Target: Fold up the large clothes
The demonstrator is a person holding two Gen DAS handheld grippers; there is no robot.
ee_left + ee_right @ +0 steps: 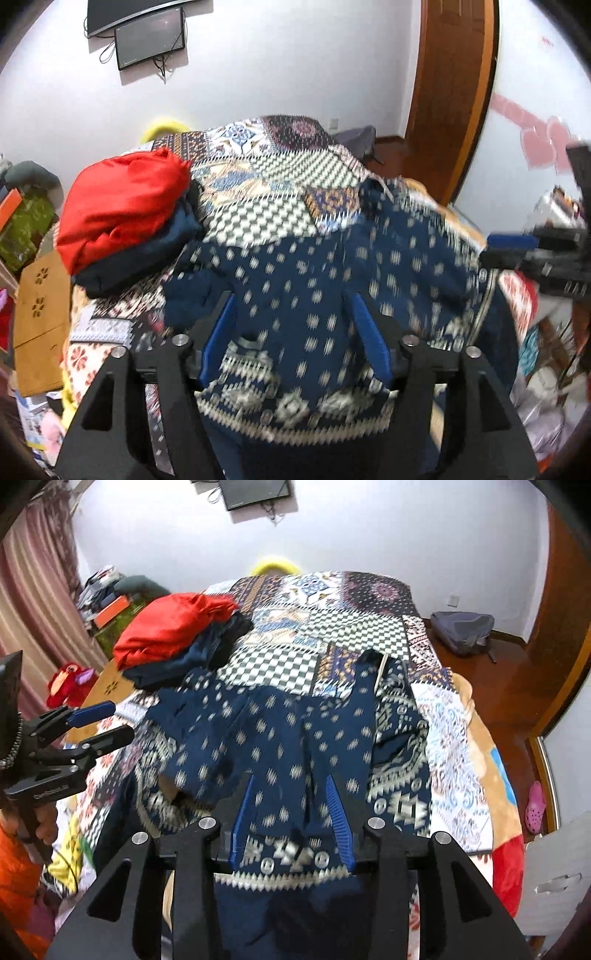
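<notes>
A large navy garment (317, 280) with white dots and a pale patterned hem lies spread and rumpled on the bed's patchwork cover (258, 218). My left gripper (293, 297) hovers over its near part, jaws wide apart and nothing pressed between the blue pads. In the right wrist view the same garment (280, 738) lies below my right gripper (291, 779). Its jaws stand partly apart around a raised fold, and the pads are clear of the cloth. The left gripper (99, 723) also shows at the left of that view, and the right gripper (517, 247) at the right of the left wrist view.
A pile of folded red and navy clothes (177, 635) sits on the bed's far left. A wooden board (40, 306) stands beside the bed. A grey backpack (461, 631) and a pink shoe (535, 808) lie on the wooden floor at right. A wooden door (450, 92) is beyond.
</notes>
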